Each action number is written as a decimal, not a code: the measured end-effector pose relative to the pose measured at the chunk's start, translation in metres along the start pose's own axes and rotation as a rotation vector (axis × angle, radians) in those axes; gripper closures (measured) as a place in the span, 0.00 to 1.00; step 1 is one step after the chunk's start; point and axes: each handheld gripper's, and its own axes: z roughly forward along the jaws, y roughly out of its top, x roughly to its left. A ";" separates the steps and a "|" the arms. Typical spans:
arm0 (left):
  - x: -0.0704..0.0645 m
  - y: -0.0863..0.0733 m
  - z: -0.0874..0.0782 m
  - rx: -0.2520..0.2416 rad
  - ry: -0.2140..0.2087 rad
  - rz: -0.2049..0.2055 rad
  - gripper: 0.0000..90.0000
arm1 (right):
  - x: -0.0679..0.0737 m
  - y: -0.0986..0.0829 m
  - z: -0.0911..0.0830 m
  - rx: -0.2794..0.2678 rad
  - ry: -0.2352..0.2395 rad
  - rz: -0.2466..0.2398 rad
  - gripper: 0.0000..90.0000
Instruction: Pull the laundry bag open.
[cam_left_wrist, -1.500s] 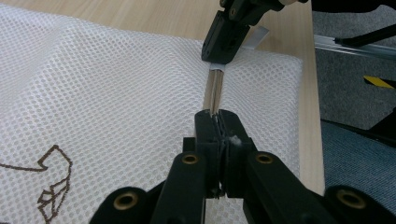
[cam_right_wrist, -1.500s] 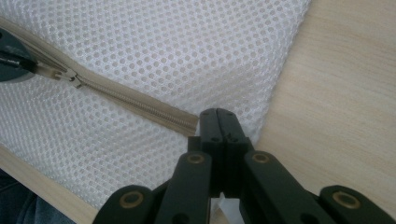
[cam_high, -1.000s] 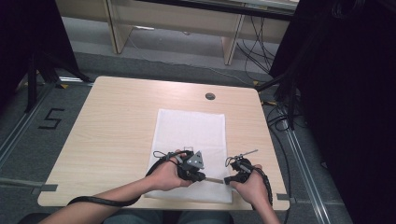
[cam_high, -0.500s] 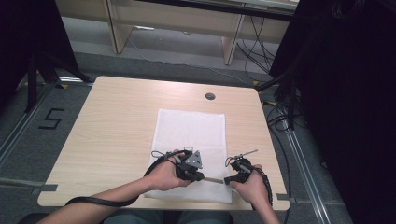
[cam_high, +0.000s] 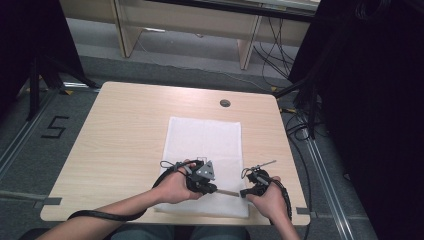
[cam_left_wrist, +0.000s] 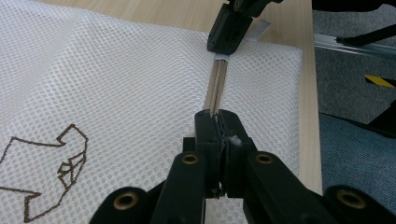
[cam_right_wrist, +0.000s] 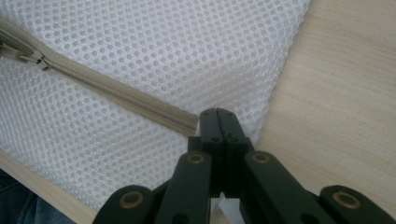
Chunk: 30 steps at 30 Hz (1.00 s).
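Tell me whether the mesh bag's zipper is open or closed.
Mostly closed: in the right gripper view the zipper runs closed from the gripper to its slider; beyond that, cannot tell.

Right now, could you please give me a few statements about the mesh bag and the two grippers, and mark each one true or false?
1. The white mesh bag lies flat on the wooden table. True.
2. The left gripper is wide open. False: it is shut on the zipper.
3. The right gripper is shut at the zipper's end. True.
4. The bag has a brown printed outline. True.
5. The bag hangs off the table's far edge. False: it lies near the person's edge.
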 end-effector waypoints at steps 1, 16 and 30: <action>0.000 0.000 -0.001 -0.004 -0.001 -0.003 0.97 | 0.000 0.000 0.000 0.001 0.000 0.000 1.00; 0.002 -0.003 -0.007 -0.003 -0.005 -0.011 0.97 | -0.002 0.000 0.000 -0.001 -0.015 -0.010 1.00; 0.004 -0.005 -0.011 -0.003 0.001 0.001 0.97 | -0.002 0.001 0.000 0.002 -0.013 -0.008 1.00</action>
